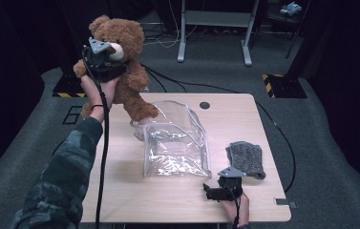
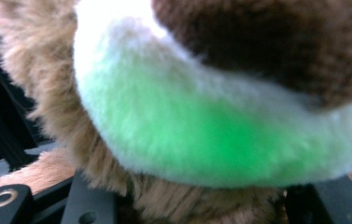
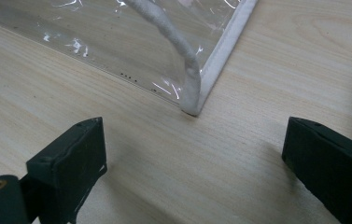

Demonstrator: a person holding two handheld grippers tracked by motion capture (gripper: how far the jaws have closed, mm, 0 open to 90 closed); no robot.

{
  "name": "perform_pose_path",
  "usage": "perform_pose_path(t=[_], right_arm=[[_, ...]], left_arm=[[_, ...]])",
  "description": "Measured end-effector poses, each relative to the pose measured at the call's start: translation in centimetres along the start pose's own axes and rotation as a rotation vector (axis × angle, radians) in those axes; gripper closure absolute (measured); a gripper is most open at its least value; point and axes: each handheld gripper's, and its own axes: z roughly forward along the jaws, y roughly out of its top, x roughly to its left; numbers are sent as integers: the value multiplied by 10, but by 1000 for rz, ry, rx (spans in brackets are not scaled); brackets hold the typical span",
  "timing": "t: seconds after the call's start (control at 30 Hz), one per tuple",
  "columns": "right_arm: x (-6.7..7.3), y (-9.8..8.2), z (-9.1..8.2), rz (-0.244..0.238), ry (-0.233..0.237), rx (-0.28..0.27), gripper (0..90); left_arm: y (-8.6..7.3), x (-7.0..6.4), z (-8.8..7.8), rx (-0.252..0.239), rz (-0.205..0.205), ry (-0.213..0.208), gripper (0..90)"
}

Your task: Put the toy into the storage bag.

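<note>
Right claw (image 1: 214,192), lower right, is resting open on the pale wooden table (image 1: 120,200). Left claw (image 1: 102,58) is gripping the brown plush teddy bear (image 1: 129,78), upper left, above the clear plastic zip pouch (image 1: 175,143). Next: lowering into its opening.

Your teddy bear hangs above the table's far left corner, the pouch sits mid-table, the cloth to its right.

Your left gripper (image 1: 102,58) holds the brown plush teddy bear (image 1: 122,67) up over the far left of the light wooden table (image 1: 259,205), one bear foot just above the far left edge of the clear plastic zip pouch (image 1: 175,145). Right of the pouch lies the grey knitted cloth (image 1: 247,157). Your right gripper (image 1: 216,191) rests on the table before the cloth, near the pouch's near right corner, apart from both.
</note>
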Motion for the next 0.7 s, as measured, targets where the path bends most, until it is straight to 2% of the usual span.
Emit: perform_pose_path(t=[0.33, 0.7], right_arm=[[0, 0, 0, 3, 7, 0, 56], [0, 0, -1, 7, 7, 3, 56]], left_arm=[[-3, -28, 20, 11, -8, -56, 466], [-4, -56, 35, 5, -29, -107, 462]])
